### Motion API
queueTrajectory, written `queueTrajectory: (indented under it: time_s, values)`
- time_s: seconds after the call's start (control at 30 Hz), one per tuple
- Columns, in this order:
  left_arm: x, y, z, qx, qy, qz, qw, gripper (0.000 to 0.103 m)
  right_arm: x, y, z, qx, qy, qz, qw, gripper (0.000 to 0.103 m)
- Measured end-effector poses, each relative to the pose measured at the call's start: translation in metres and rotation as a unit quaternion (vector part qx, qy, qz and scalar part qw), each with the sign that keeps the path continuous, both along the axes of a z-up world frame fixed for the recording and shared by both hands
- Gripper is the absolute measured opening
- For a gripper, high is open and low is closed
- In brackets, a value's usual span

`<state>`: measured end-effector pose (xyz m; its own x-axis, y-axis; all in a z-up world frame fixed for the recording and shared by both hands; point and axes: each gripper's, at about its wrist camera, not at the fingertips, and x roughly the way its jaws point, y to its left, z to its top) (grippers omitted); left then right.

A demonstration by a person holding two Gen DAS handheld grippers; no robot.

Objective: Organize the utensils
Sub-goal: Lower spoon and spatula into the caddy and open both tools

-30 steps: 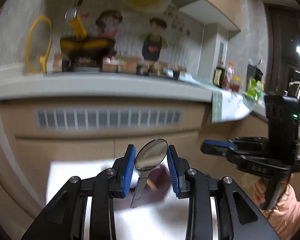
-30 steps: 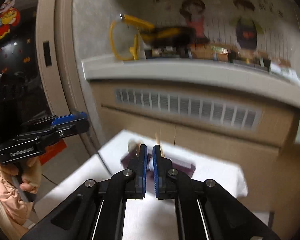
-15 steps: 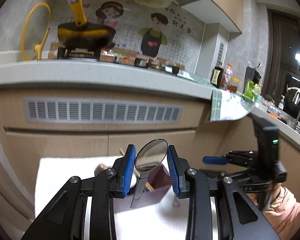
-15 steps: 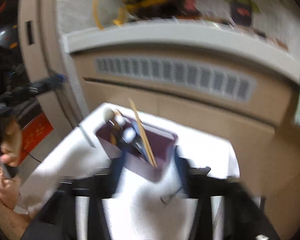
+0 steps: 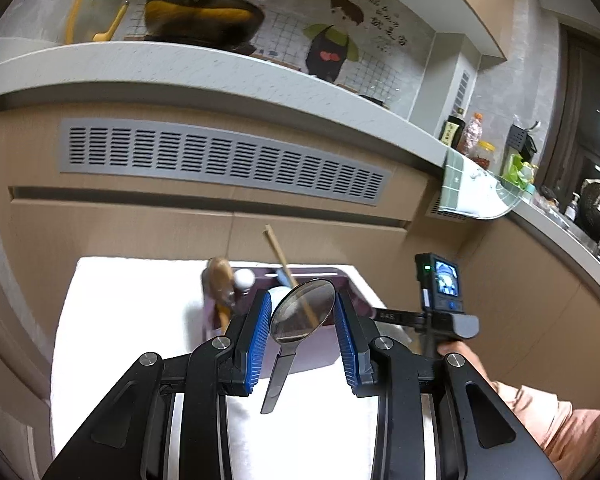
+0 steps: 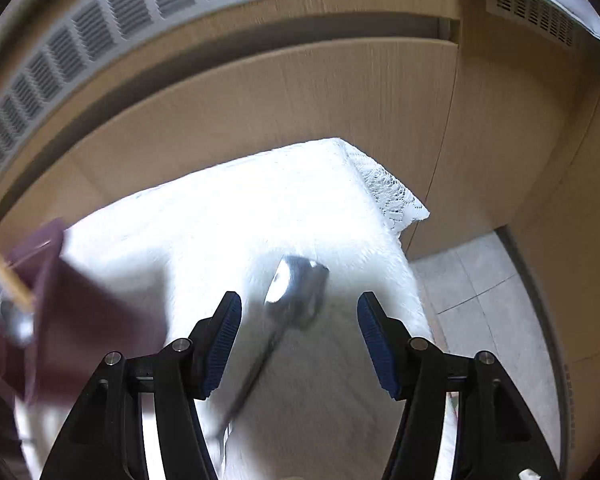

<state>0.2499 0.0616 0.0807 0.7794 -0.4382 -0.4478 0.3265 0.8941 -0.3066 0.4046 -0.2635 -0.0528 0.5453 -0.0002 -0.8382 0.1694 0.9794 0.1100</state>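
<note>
Between our left gripper pads sits a shiny metal spoon, pinched; our right gripper spreads above a blurred metal utensil.

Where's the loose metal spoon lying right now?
In the right wrist view, the loose spoon lies on the white cloth, between the open right gripper's fingers, right of the purple box.

Right gripper, jaws spread wide, above a blurred metal spoon lying on the white cloth; a dark purple utensil box stands at left, holding a wooden chopstick.
</note>
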Motion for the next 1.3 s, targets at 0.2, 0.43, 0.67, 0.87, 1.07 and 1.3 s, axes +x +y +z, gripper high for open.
queueTrajectory:
  time_s: [0.2, 0.43, 0.67, 0.87, 1.07, 1.3]
  values:
    - [0.002, 0.014, -0.011, -0.017, 0.013, 0.006, 0.9997, 0.033, 0.013, 0.027, -0.013, -0.079, -0.003, 0.019, 0.997, 0.030]
    - [-0.001, 0.013, -0.019, -0.024, 0.025, 0.009, 0.9994, 0.033, -0.042, 0.018, 0.028, -0.058, -0.060, 0.067, 0.994, 0.029]
    - [-0.009, 0.006, -0.011, -0.032, 0.027, 0.005, 0.9991, 0.033, -0.128, 0.020, 0.099, -0.024, -0.162, 0.101, 0.981, 0.029]
    - [-0.003, -0.005, 0.039, -0.022, -0.027, -0.002, 0.9994, 0.033, -0.156, 0.043, 0.189, 0.001, -0.278, 0.152, 0.949, 0.029]
    - [0.022, -0.018, 0.091, 0.008, -0.087, -0.005, 0.9961, 0.033, -0.148, 0.076, 0.254, -0.022, -0.379, 0.185, 0.907, 0.029]
    - [0.066, -0.021, 0.070, 0.009, -0.056, -0.013, 0.9983, 0.033, -0.094, 0.104, 0.224, -0.040, -0.355, 0.212, 0.910, 0.029]
